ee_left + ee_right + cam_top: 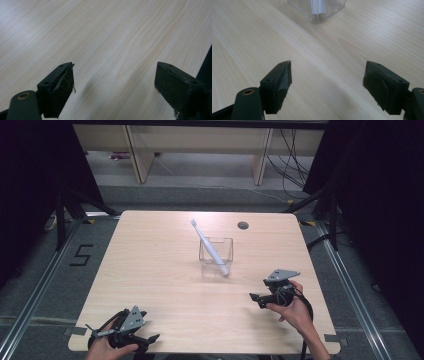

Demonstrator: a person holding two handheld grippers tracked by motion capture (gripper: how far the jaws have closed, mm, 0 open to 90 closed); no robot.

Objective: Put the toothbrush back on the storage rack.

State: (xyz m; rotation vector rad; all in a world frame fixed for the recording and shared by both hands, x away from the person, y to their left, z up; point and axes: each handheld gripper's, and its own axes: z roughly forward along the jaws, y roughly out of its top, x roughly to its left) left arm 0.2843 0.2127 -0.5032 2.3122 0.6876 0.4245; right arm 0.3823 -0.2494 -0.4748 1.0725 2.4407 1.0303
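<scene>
Two grippers are resting low over the wooden worktop (150, 270), both with jaws spread wide and holding nothing. The left gripper (150, 338) is sitting near the front left corner, and the right gripper (256, 299) is sitting near the right side. A white toothbrush (210, 247) is leaning tilted inside a clear cup (216, 257) in the middle, just beyond the right gripper.

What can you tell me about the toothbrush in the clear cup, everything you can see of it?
The toothbrush is white or very pale and looks like plastic: a thick handle narrowing to a slim neck and small head. It stands tilted in the clear square cup near the table's middle, handle end down at the cup's near right corner, head leaning up and away to the left over the rim. It touches nothing but the cup.
</scene>
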